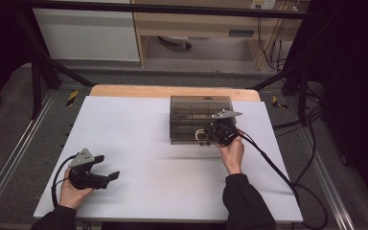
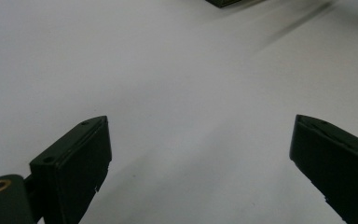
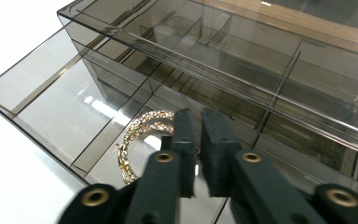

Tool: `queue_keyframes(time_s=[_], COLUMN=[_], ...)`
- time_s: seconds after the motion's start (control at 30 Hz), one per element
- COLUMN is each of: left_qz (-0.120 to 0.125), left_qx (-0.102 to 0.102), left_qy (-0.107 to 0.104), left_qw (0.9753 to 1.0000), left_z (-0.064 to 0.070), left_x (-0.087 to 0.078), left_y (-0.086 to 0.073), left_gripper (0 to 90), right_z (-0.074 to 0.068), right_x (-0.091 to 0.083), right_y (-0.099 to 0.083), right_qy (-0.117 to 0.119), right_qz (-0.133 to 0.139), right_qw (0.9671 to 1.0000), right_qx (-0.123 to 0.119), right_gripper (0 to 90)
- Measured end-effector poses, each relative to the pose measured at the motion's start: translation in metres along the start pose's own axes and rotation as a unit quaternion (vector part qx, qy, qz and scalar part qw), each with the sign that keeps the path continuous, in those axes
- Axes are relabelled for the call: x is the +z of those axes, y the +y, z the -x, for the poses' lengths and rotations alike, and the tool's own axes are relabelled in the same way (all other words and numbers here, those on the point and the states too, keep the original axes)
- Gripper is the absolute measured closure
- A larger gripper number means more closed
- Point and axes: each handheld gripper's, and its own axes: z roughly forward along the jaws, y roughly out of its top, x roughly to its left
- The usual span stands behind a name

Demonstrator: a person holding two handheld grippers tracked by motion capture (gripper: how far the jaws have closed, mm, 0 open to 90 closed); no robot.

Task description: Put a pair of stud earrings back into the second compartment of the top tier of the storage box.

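Fingers of our right gripper point(image 3: 196, 140) stand nearly together, a thin slit between the pads; whether they pinch anything we cannot tell. They reach down into the pulled-out drawer point(image 3: 51, 107) of a smoky clear plastic organizer box point(image 3: 242, 60). A gold bracelet point(image 3: 137, 140) lies curled on the drawer floor, just left of the jaw tips in the right gripper view, its near end passing close under the left jaw. Thin dividers split the drawer into compartments; the bracelet sits in the one next to the drawer's front wall.

From the high view we note the right gripper point(image 1: 219, 132) at the near front edge of the organizer box point(image 1: 200, 115), our right hand point(image 1: 231, 154) behind it and the cable trailing off to the right across the table point(image 1: 139, 139). A small gold glint, the bracelet point(image 1: 201, 135), shows just left of the gripper.

Our left gripper point(image 1: 106, 176) rests low near the table's front left corner, well apart from the box, held in the left hand point(image 1: 72, 191). Its jaws are spread wide and hold nothing; the left gripper view shows white tabletop point(image 2: 182, 93) between them, with a dark corner of the box point(image 2: 223, 3) at the top edge.

Beyond the table we see grey floor and a pale cabinet point(image 1: 86, 36).
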Motion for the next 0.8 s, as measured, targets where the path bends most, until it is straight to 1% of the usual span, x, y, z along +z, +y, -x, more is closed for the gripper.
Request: queue_keyframes(time_s=[0.07, 0.1, 0.13, 0.17, 0.2, 0.23, 0.27, 0.3, 0.43, 0.47, 0.5, 0.53, 0.57, 0.63, 0.67, 0.73, 0.8], left_qz=[0.000, 0.000, 0.000, -0.001, -0.001, -0.001, 0.000, -0.001, -0.001, -0.001, -0.001, -0.002, -0.002, -0.002, -0.003, -0.003, -0.003], left_qx=[0.000, 0.000, 0.000, 0.000, 0.000, 0.000, 0.000, 0.000, 0.000, 0.000, 0.000, 0.000, 0.000, 0.000, 0.000, 0.000, 0.000], left_qy=[0.000, 0.000, 0.000, 0.000, 0.000, 0.000, 0.000, 0.000, 0.000, -0.001, -0.001, -0.001, 0.000, -0.001, -0.001, -0.001, -0.001], left_qw=[1.0000, 1.0000, 1.0000, 1.0000, 1.0000, 1.0000, 1.0000, 1.0000, 1.0000, 1.0000, 1.0000, 1.0000, 1.0000, 1.0000, 1.0000, 1.0000, 1.0000], left_z=[0.000, 0.000, 0.000, 0.000, 0.000, 0.000, 0.000, 0.000, 0.000, 0.000, 0.000, 0.000, 0.000, 0.000, 0.000, 0.000, 0.000], left_x=[0.000, 0.000, 0.000, 0.000, 0.000, 0.000, 0.000, 0.000, 0.000, 0.000, 0.000, 0.000, 0.000, 0.001, 0.000, 0.001, 0.001], left_y=[0.000, 0.000, 0.000, 0.000, 0.000, 0.000, 0.000, 0.000, 0.000, 0.000, 0.000, 0.000, 0.000, 0.000, 0.000, 0.000, 0.000], left_gripper=[5.2, 5.2, 5.2, 5.2, 5.2, 5.2, 5.2, 5.2, 5.2, 5.2, 5.2, 5.2, 5.1, 5.1, 5.1, 5.1, 5.1], right_z=[0.000, 0.000, 0.000, 0.001, 0.001, 0.001, 0.001, 0.001, 0.002, 0.002, 0.003, 0.003, 0.003, 0.004, 0.004, 0.005, 0.007], right_x=[-0.002, -0.005, -0.005, -0.007, -0.010, -0.016, -0.016, -0.018, -0.031, -0.034, -0.040, -0.040, -0.042, -0.051, -0.051, -0.057, -0.062], right_y=[0.000, 0.000, 0.000, 0.001, 0.001, 0.002, 0.002, 0.002, 0.002, 0.001, 0.000, 0.000, -0.001, -0.004, -0.004, -0.007, -0.010], right_qy=[0.002, 0.002, 0.002, 0.003, 0.005, 0.009, 0.009, 0.011, 0.023, 0.025, 0.031, 0.031, 0.031, 0.033, 0.033, 0.033, 0.044], right_qz=[0.005, 0.014, 0.014, 0.018, 0.026, 0.033, 0.033, 0.033, 0.044, 0.050, 0.056, 0.056, 0.059, 0.068, 0.068, 0.074, 0.071], right_qw=[1.0000, 0.9999, 0.9999, 0.9998, 0.9997, 0.9994, 0.9994, 0.9994, 0.9987, 0.9984, 0.9979, 0.9979, 0.9977, 0.9969, 0.9969, 0.9966, 0.9962], right_qx=[-0.001, -0.002, -0.002, -0.001, 0.001, 0.002, 0.002, 0.004, 0.007, 0.009, 0.016, 0.016, 0.016, 0.019, 0.019, 0.018, 0.024], right_gripper=[78.1, 74.3, 74.3, 72.0, 71.0, 67.2, 67.2, 64.7, 49.8, 45.5, 37.6, 37.6, 33.7, 21.9, 21.9, 14.1, 9.6])
